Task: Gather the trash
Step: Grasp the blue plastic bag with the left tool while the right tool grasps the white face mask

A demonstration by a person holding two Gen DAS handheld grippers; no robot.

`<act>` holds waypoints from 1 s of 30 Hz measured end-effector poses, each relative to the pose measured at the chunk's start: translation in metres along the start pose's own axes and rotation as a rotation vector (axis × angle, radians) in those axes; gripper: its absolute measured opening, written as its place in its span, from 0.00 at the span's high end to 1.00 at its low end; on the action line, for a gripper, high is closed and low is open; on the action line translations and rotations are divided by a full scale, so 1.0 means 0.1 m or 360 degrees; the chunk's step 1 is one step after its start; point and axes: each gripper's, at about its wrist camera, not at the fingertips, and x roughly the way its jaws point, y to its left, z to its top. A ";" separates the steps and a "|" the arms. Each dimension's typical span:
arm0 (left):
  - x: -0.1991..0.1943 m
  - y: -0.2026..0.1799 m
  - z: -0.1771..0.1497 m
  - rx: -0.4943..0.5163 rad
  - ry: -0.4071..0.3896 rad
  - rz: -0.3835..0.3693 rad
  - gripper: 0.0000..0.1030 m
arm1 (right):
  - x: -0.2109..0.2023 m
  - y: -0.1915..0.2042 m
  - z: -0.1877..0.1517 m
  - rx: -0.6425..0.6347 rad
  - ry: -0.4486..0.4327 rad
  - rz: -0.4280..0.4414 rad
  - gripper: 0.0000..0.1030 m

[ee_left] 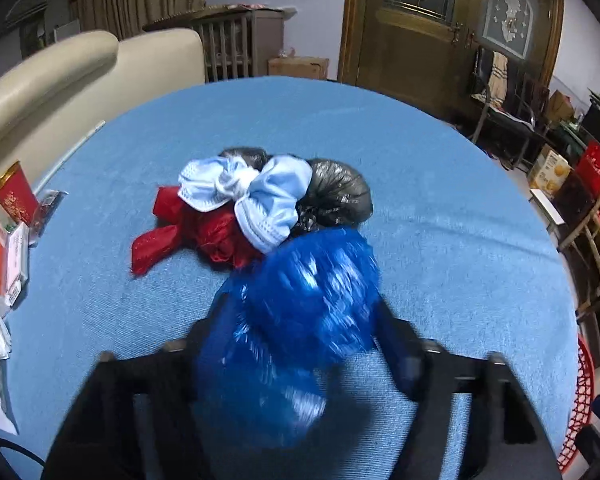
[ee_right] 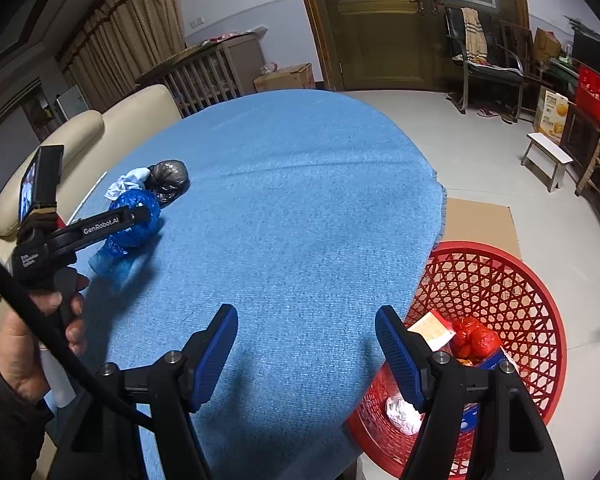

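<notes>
The left hand-held gripper (ee_left: 300, 320) has its fingers on either side of a crumpled blue plastic bag (ee_left: 300, 308) near the left edge of the counter (ee_right: 300, 200), which is draped in blue cloth; whether the pads press on it I cannot tell. Just beyond the bag lie a red bag (ee_left: 204, 236), a pale blue face mask (ee_left: 252, 196) and a black bag (ee_left: 336, 196), bunched together. The right hand-held gripper (ee_right: 306, 344) hangs released over the counter's right edge, beside a red mesh basket (ee_right: 512, 280) on the floor.

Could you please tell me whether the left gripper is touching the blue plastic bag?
Touching. In the left wrist view the left gripper has the blue plastic bag bulging between its fingers, both pressed against the plastic.
</notes>
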 end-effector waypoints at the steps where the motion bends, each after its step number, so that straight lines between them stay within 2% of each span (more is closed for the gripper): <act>1: 0.00 0.04 0.00 -0.0016 0.0004 -0.0028 0.51 | 0.01 0.00 0.00 0.0000 0.0004 0.0000 0.28; 4: -0.09 0.09 -0.03 -0.0023 -0.0001 -0.0070 0.60 | 0.01 0.04 0.02 -0.0004 0.0001 0.0005 0.28; 10: -0.36 0.25 -0.20 -0.0068 -0.0054 -0.0076 0.61 | 0.03 0.20 0.05 -0.0056 -0.0002 0.0027 0.28; 17: -0.71 0.56 -0.44 -0.0122 -0.0137 0.0087 0.61 | 0.15 0.52 0.16 -0.0134 0.0013 0.0101 0.28; 20: -0.76 0.71 -0.50 -0.0156 -0.0138 0.0144 0.61 | 0.24 0.72 0.26 -0.0160 0.0027 0.0171 0.28; 25: -0.77 0.86 -0.59 -0.0215 -0.0132 0.0165 0.61 | 0.45 1.15 0.48 -0.0187 0.0060 0.0329 0.28; 30: -0.72 0.92 -0.65 -0.0231 -0.0118 0.0166 0.61 | 0.81 1.51 0.79 -0.0067 0.0133 0.0526 0.28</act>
